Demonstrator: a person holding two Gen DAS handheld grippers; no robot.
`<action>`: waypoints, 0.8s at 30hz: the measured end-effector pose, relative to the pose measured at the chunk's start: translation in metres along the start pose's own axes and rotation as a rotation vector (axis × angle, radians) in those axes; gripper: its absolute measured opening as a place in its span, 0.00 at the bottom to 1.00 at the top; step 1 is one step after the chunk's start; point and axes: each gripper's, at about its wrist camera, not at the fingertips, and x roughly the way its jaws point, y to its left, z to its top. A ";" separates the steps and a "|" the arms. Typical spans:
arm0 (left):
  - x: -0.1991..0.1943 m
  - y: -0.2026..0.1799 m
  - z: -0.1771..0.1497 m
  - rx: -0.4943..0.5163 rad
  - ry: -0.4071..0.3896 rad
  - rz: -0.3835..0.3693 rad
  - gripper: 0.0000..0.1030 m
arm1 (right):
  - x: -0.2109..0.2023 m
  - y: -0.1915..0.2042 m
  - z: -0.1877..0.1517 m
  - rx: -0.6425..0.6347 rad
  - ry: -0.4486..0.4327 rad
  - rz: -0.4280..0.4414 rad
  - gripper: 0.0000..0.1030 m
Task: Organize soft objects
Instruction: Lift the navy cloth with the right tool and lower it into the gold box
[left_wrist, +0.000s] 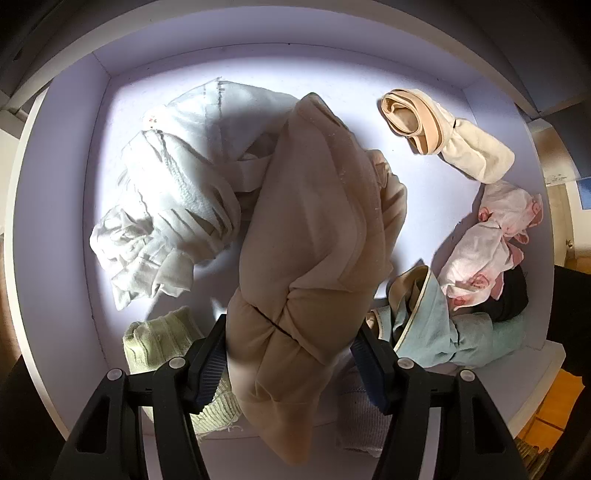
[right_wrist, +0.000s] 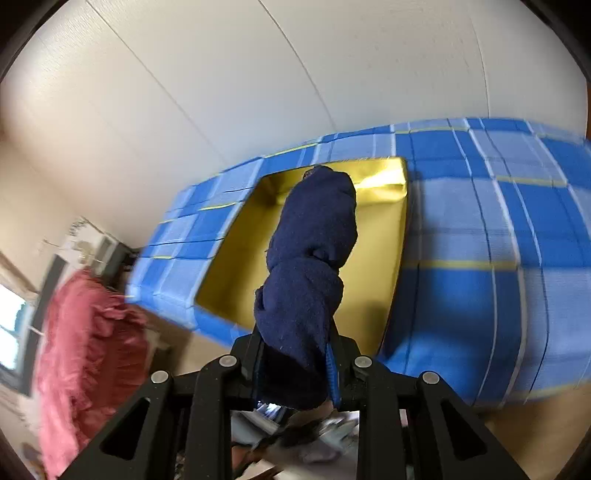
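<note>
The left tool (left_wrist: 290, 354) is clamped on a beige bundle (left_wrist: 314, 236), a rolled, knotted soft garment that stands up from the pads and leans out over a white drawer (left_wrist: 55, 206). The grip sits low on the roll, so most of its bulk is unsupported; I judge it could sag, unroll or slide out if swung fast, and its loose tail could drag across the clothes beneath and pull them out of place.

The right tool (right_wrist: 295, 354) is closed on a navy bundle (right_wrist: 310, 266), a rolled fleecy piece pointing toward a gold tray (right_wrist: 400, 206) that lies on a bed with a blue checked cover (right_wrist: 498, 229). This view is smeared by motion. If let go too soon, the roll could land on the cover rather than in the tray, or bounce off the shallow rim.

The drawer holds:
- a white crumpled garment (left_wrist: 166, 199) at the left
- a pale green knit (left_wrist: 155, 339) near the tool
- a cream and peach roll (left_wrist: 436, 133) at the far right
- a pink floral cloth (left_wrist: 491, 240) lying on a dark piece
- a light blue cloth (left_wrist: 443, 325) at the near right

The gold tray appears empty, though the navy bundle hides part of its floor
</note>
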 end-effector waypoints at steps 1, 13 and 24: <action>0.000 0.001 0.000 -0.003 -0.001 -0.002 0.62 | 0.007 -0.001 0.007 -0.003 0.006 -0.018 0.25; 0.007 0.008 -0.006 -0.030 -0.008 -0.020 0.62 | 0.102 -0.029 0.077 -0.017 0.052 -0.280 0.26; 0.010 0.009 -0.008 -0.032 -0.009 -0.020 0.63 | 0.132 -0.041 0.087 -0.077 0.051 -0.458 0.46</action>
